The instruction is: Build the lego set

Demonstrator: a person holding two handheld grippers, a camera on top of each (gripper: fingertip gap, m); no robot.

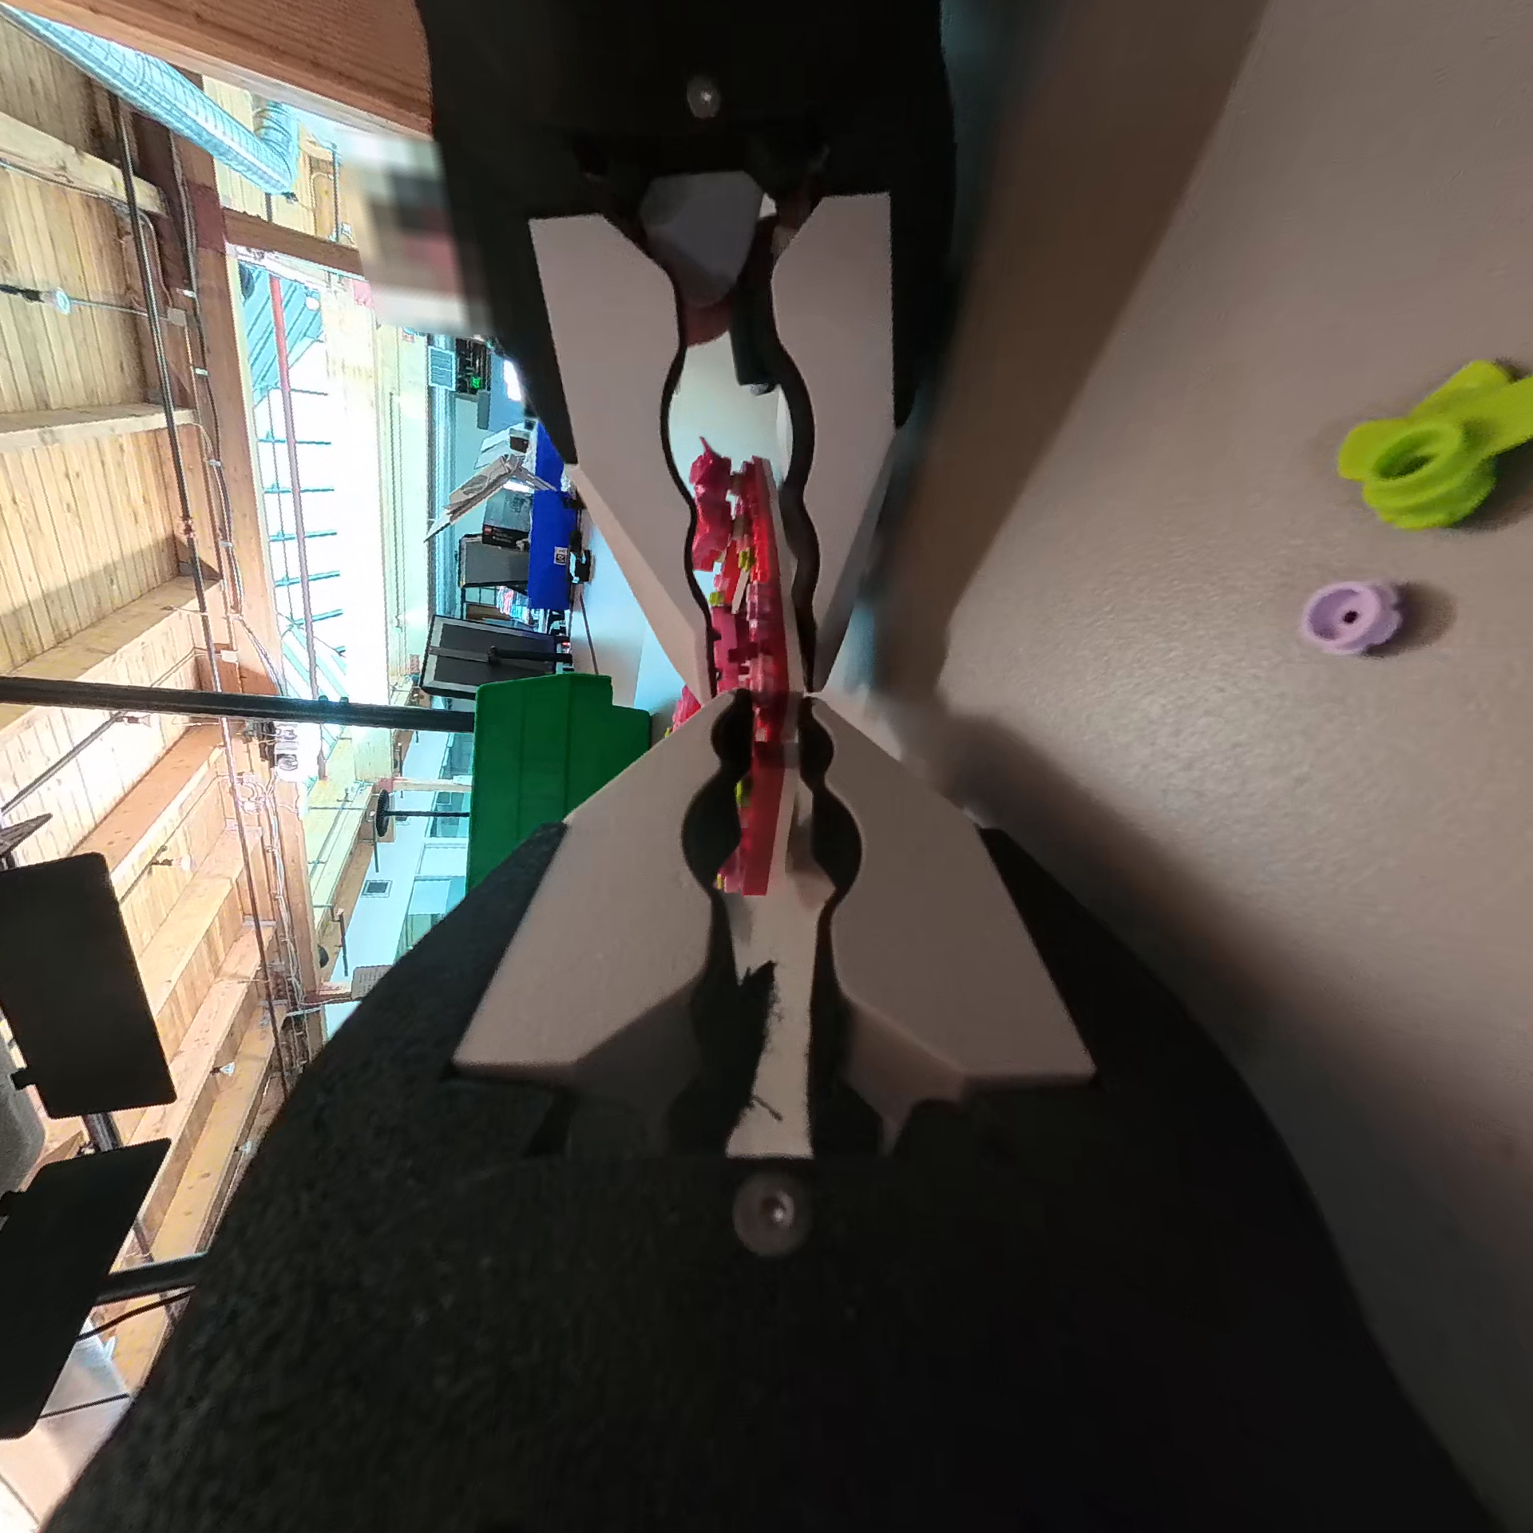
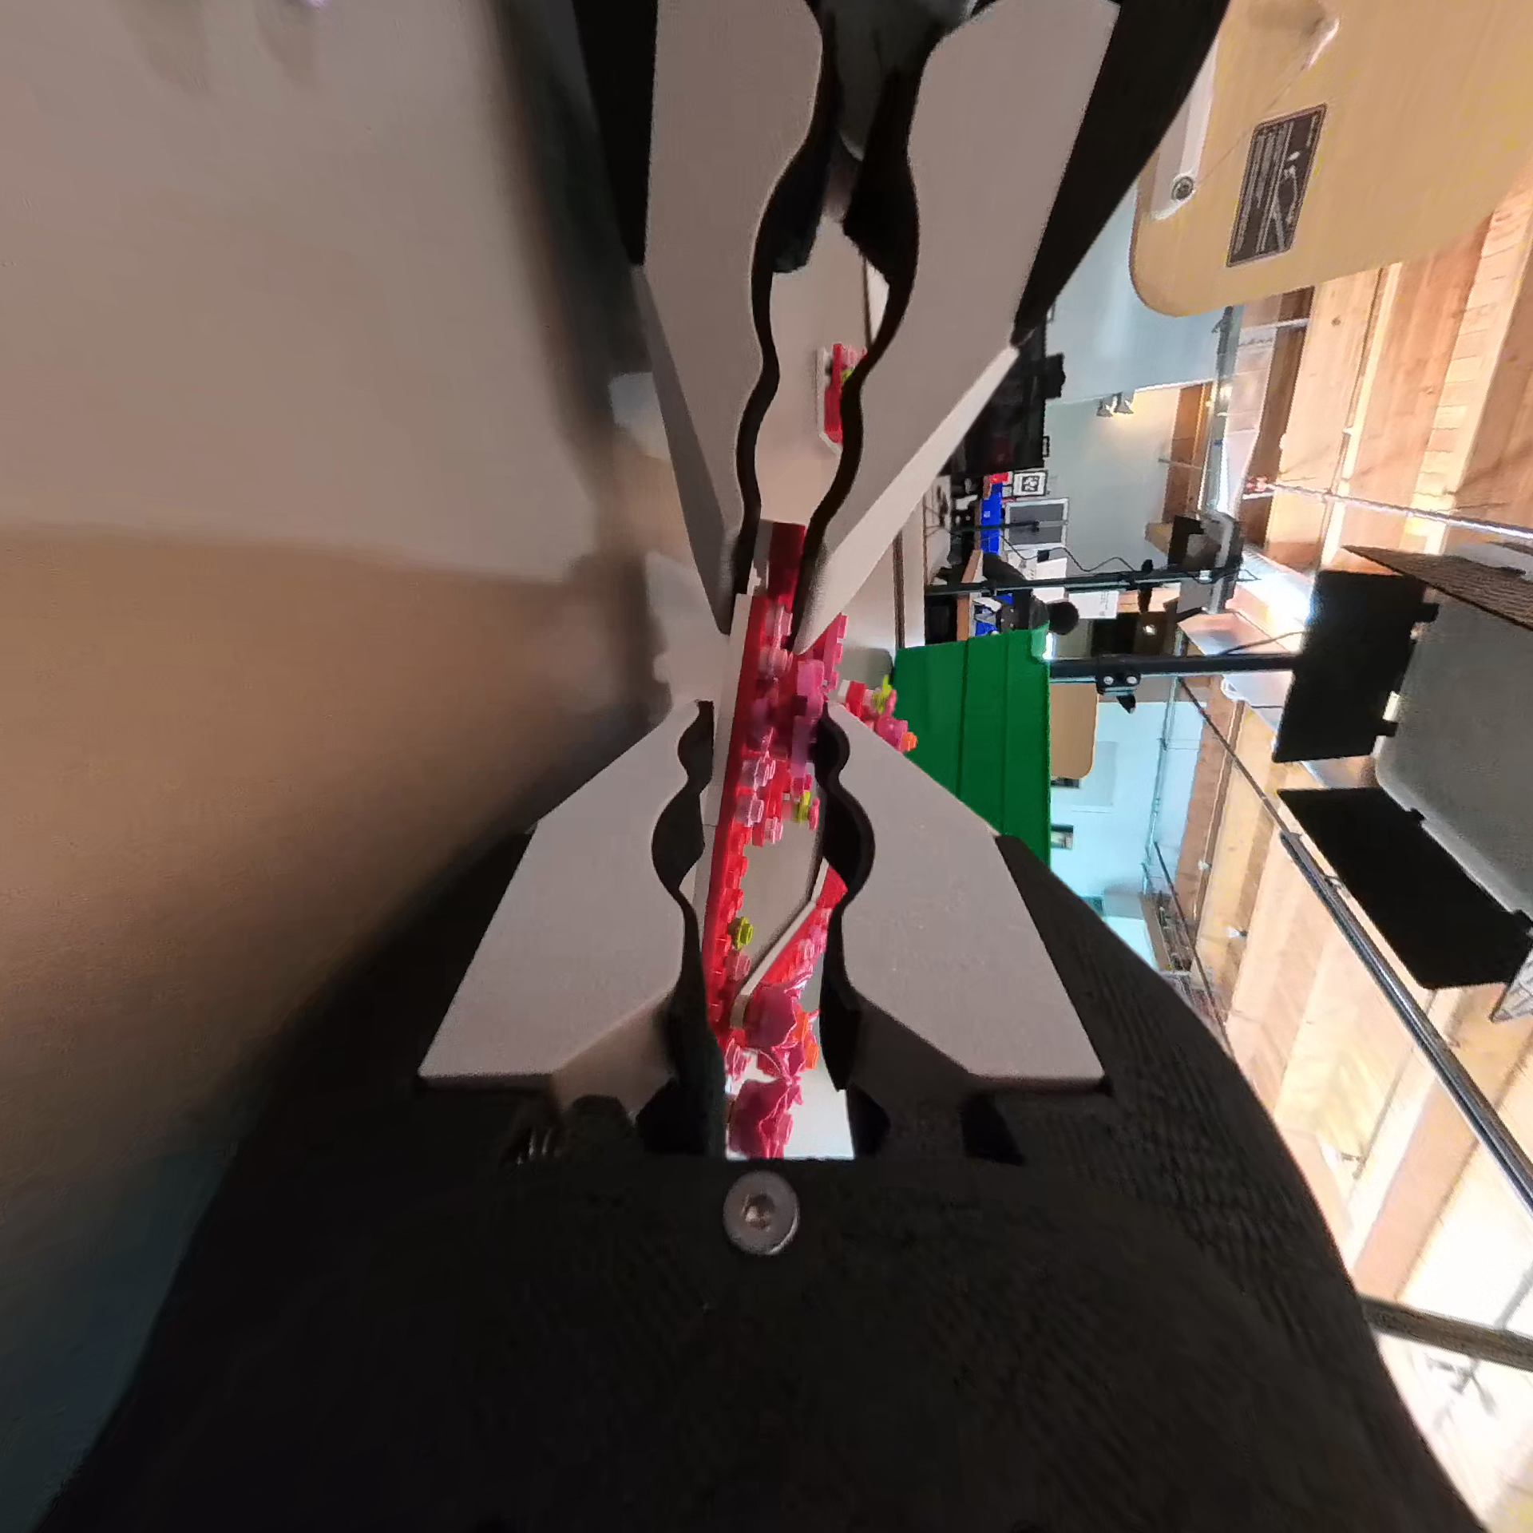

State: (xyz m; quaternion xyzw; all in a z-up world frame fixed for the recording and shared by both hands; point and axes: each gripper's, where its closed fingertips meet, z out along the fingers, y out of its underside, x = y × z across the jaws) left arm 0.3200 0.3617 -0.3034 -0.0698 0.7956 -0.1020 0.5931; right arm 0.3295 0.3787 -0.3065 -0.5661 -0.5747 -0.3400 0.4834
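Observation:
A red lego plate (image 1: 767, 630) covered with pink flower pieces and a few lime studs is held edge-on between both grippers, above the table. My left gripper (image 1: 765, 705) comes in from below in its view and is shut on one end of the plate. The right gripper faces it tip to tip, its white fingers (image 1: 614, 398) reaching in from the top. In the right wrist view my right gripper (image 2: 767, 713) is shut on the same plate (image 2: 751, 780). There the left gripper's fingers (image 2: 705, 332) clamp the far end.
A lime green piece (image 1: 1427, 464) and a small lavender round piece (image 1: 1348, 618) lie on the pale table (image 1: 1244, 871). A second small red lego assembly (image 2: 836, 398) and loose pink flower pieces (image 2: 879, 713) lie farther off. A green bin (image 2: 970, 730) stands behind. My two grippers' fingertips are within a few centimetres of each other.

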